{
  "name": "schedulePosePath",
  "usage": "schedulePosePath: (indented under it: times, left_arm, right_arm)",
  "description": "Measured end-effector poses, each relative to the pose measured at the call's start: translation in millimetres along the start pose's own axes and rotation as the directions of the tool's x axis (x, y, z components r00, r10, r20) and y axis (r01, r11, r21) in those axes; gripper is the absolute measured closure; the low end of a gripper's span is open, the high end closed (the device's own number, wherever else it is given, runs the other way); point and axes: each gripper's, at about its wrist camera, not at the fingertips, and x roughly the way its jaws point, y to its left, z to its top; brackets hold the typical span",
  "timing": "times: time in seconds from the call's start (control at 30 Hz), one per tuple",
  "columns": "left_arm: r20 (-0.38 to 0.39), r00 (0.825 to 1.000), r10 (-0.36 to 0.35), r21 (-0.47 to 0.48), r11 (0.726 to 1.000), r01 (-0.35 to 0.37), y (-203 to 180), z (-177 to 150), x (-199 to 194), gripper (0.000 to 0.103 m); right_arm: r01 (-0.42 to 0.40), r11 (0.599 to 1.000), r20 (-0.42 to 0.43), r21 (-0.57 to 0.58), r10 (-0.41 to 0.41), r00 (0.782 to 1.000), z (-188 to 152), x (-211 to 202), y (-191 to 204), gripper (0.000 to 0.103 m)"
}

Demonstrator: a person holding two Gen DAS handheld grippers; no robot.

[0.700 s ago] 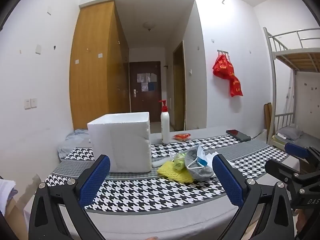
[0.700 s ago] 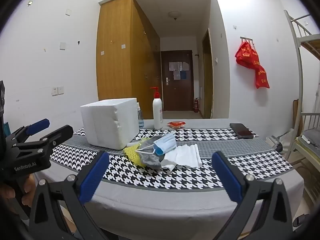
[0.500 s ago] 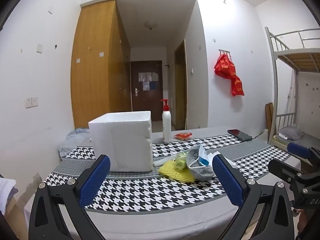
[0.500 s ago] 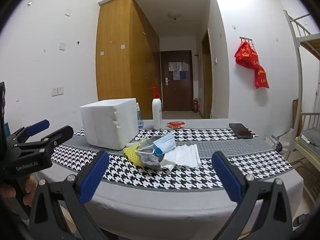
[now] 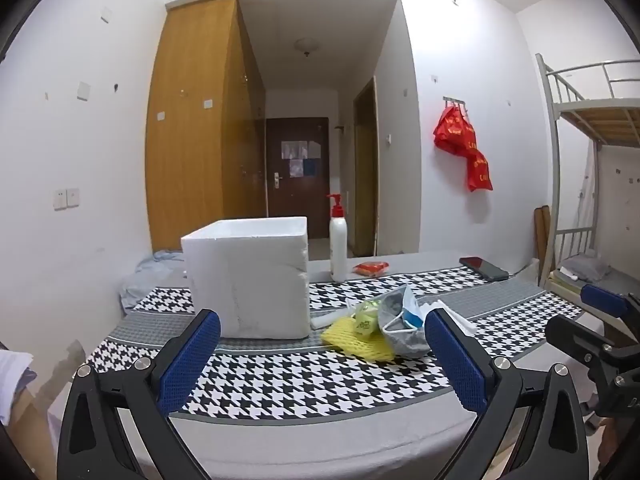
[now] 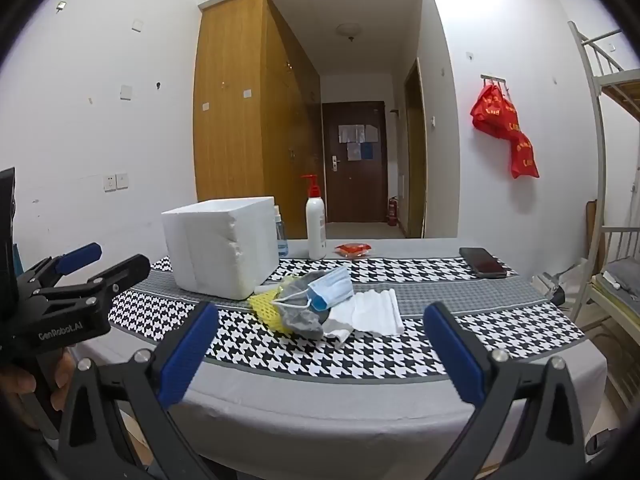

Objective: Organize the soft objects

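Observation:
A pile of soft things lies mid-table: a yellow foam net (image 5: 352,342) (image 6: 266,306), a grey cloth (image 5: 402,338) (image 6: 300,314), a blue face mask (image 6: 330,288) (image 5: 410,312), a green-yellow packet (image 5: 366,314) and a white folded foam sheet (image 6: 376,306). A white foam box (image 5: 248,276) (image 6: 220,246) stands left of the pile. My left gripper (image 5: 320,354) is open and empty, short of the table's front edge; it also shows in the right wrist view (image 6: 100,264). My right gripper (image 6: 320,350) is open and empty, before the table, and shows in the left wrist view (image 5: 576,312).
A pump bottle (image 5: 338,240) (image 6: 315,220), a small spray bottle (image 6: 281,232), a red packet (image 5: 371,268) (image 6: 352,249) and a black phone (image 5: 484,268) (image 6: 482,262) lie toward the back of the houndstooth-clothed table (image 5: 320,384). A bunk bed (image 5: 592,184) stands at right.
Both views have shifted only slightly; the left gripper has drifted a little. Both grippers stay open and the pile has not moved.

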Motion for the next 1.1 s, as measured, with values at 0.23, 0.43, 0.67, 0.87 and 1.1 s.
schedulePosePath:
  times: [0.23, 0.43, 0.67, 0.87, 1.1]
  left_arm:
    - [0.001, 1.0, 0.006, -0.003, 1.0, -0.006, 2.8, 0.5, 0.7, 0.001]
    - [0.003, 1.0, 0.007, -0.001, 1.0, -0.007, 2.5, 0.6, 1.2, 0.001]
    - [0.001, 1.0, 0.011, -0.001, 1.0, -0.011, 2.7, -1.5, 3.1, 0.001]
    - [0.007, 1.0, 0.011, -0.004, 1.0, -0.011, 4.0, -2.3, 2.9, 0.001]
    - [0.009, 1.0, 0.013, -0.002, 1.0, -0.013, 6.0, -2.0, 0.9, 0.001]
  right_arm:
    - [-0.004, 1.0, 0.001, -0.006, 0.004, 1.0, 1.3, -2.3, 0.9, 0.0]
    - [0.001, 1.0, 0.003, -0.007, -0.001, 1.0, 1.0, -3.9, 1.9, 0.0]
    - [0.0, 1.0, -0.003, -0.008, 0.0, 1.0, 1.9, -3.3, 2.6, 0.0]
    - [0.0, 1.0, -0.003, -0.009, 0.0, 1.0, 1.5, -1.4, 2.8, 0.0]
    - [0.001, 1.0, -0.002, -0.008, -0.001, 1.0, 1.8, -1.2, 3.1, 0.0]
